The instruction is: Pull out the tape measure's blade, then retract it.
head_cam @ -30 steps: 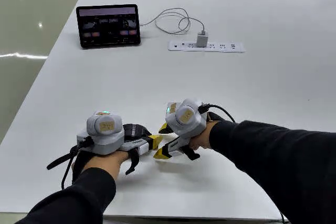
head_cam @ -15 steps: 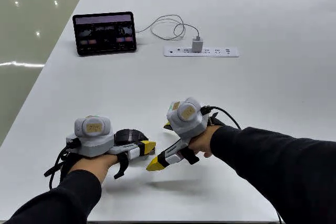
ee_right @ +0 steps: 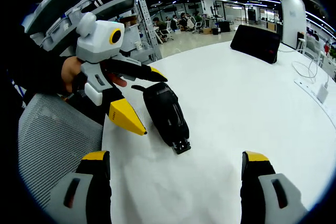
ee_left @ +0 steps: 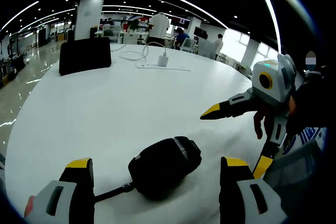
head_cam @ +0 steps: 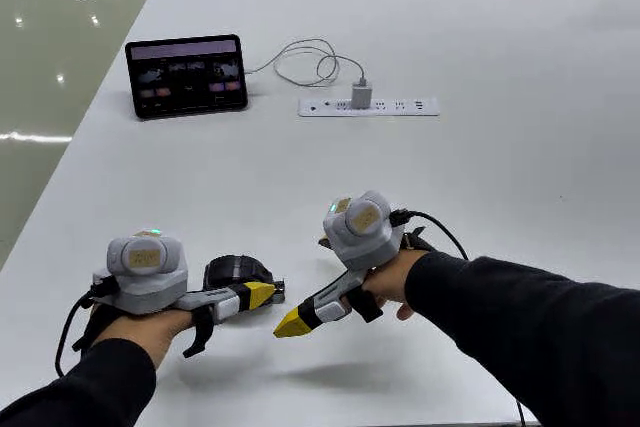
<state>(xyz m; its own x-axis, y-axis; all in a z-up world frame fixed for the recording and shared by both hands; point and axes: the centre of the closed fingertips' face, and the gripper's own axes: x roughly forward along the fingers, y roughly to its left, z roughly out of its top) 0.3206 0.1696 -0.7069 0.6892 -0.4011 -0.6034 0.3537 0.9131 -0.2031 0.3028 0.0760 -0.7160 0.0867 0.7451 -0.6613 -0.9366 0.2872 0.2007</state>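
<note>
Tape measure [ee_right: 166, 113] — black case on the white desk [head_cam: 450, 197], near its front edge, lying between the fingers of the left gripper [ee_left: 157, 164]. It seems to sit on its base, though I cannot be sure.

Left fingers [ee_left: 79, 167] are spread wide, one on each side of the case. I cannot tell from either gripper view whether they touch it.

Right gripper [ee_right: 177, 157] is just beside the hook end. Its fingers [ee_right: 256, 160] are also wide and hold nothing. In the head view a shadow beneath it suggests it is off the desk.

Orientation: the case's long axis runs roughly left to right in the head view. The hook tab [ee_right: 181, 146] is low at the end facing the right gripper. The wrist strap [ee_left: 111, 192] trails from the opposite end, back toward the left gripper. The blade looks fully wound in, with nothing out past the tab.

Handling (judged):
- The case is rigid, compact and probably dense for its size. The shell looks rubbery, so it should take a firm squeeze without sliding.
- The left gripper's best hold is across the two broad side faces at mid-case, clear of the blade mouth.
- The right gripper's hold is the hook tab — small, thin metal that is easy to slip off, so it needs a full pinch.
- The blade is likely thin springy steel. It would kink if drawn off-axis and snap back under its spring, so pull along the long axis and ease the return.
</note>
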